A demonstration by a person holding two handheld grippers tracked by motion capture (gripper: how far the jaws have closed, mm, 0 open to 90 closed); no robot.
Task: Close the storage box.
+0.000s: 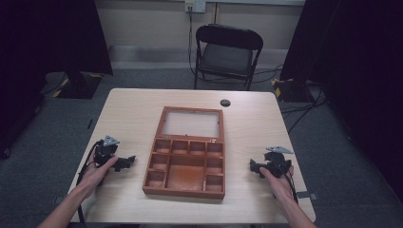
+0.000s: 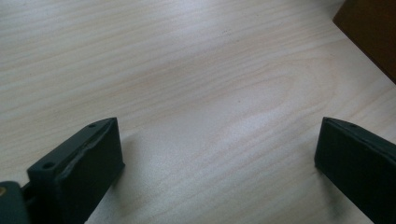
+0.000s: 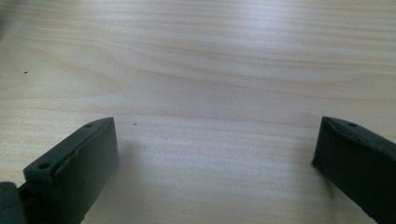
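A brown wooden box (image 1: pixel 185 164) with several empty compartments lies at the table's middle, its glass-paned lid (image 1: pixel 191 123) folded flat behind it. My left gripper (image 1: pixel 124 162) rests on the table left of the box, open, jaws toward it. In the left gripper view the left gripper (image 2: pixel 218 147) has only bare wood between its jaws, and a corner of the box (image 2: pixel 373 32) shows at top right. My right gripper (image 1: pixel 254 166) rests right of the box, open and pointing at it. The right gripper (image 3: pixel 215 147) holds nothing in its own view.
The light wooden table (image 1: pixel 133 114) has a round black cable port (image 1: pixel 225 102) near its far edge. A black folding chair (image 1: pixel 227 54) stands behind the table. Cables trail across the grey floor at right, and dark curtains hang on both sides.
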